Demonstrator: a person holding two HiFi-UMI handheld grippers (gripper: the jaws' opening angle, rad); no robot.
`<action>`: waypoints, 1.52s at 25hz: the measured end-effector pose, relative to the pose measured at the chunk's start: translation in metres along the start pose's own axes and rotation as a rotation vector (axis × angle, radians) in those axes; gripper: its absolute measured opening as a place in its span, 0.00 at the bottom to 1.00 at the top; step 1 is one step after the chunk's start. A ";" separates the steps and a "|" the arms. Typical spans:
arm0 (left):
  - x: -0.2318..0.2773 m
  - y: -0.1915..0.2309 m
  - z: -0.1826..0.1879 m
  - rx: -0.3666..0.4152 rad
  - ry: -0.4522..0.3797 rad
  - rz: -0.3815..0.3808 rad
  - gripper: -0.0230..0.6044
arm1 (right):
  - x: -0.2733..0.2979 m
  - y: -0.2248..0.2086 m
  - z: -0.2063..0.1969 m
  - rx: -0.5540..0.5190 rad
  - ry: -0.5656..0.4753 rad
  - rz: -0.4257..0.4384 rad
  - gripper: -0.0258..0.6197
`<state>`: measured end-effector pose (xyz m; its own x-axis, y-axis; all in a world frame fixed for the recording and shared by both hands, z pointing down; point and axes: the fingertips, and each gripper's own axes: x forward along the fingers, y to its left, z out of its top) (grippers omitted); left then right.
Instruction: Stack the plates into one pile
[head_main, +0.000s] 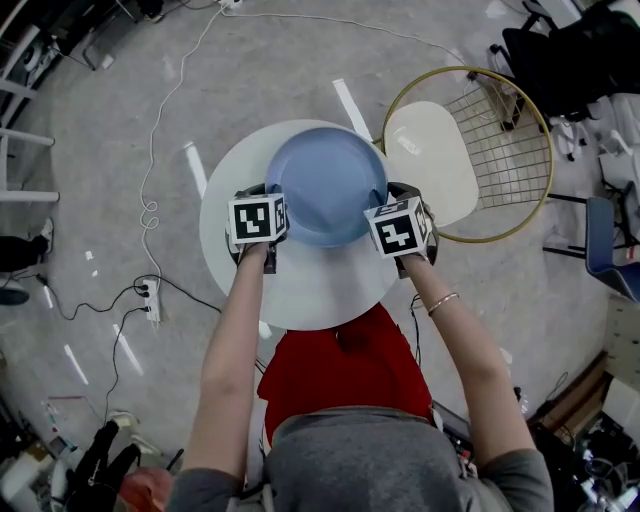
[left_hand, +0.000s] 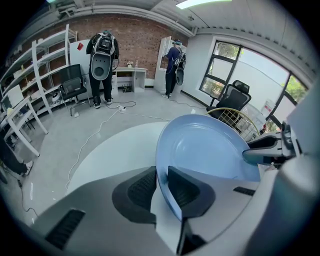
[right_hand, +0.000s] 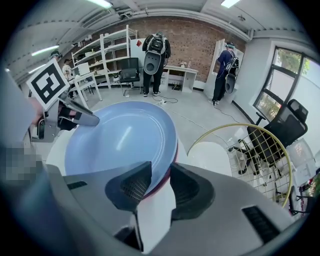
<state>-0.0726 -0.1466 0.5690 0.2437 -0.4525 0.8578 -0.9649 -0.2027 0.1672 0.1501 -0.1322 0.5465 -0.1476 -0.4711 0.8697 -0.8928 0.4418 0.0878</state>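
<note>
The blue plate (head_main: 325, 185) lies on a red plate (right_hand: 175, 150) at the far side of the table (head_main: 300, 290). The jaws of the left gripper (left_hand: 161, 176) and right gripper (right_hand: 160, 174) loosely straddle its rim, part open and unclamped. The pile looks nearly finished.

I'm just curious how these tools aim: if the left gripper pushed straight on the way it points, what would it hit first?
The blue plate: its rim stands between the left gripper's jaws, so it would probably slide deeper onto that rim, with the white table just beneath.
</note>
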 end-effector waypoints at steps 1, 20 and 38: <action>0.001 -0.001 0.000 0.001 0.000 0.000 0.17 | 0.000 -0.001 0.000 0.001 -0.004 -0.005 0.24; 0.001 -0.001 -0.002 0.005 -0.016 0.004 0.17 | -0.007 -0.012 0.006 0.016 -0.123 -0.063 0.24; -0.055 -0.001 0.038 0.000 -0.259 -0.027 0.08 | -0.064 0.006 0.068 0.151 -0.460 0.032 0.24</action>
<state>-0.0810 -0.1548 0.5030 0.2866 -0.6541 0.7000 -0.9576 -0.2178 0.1886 0.1249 -0.1516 0.4581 -0.3180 -0.7627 0.5632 -0.9316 0.3616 -0.0364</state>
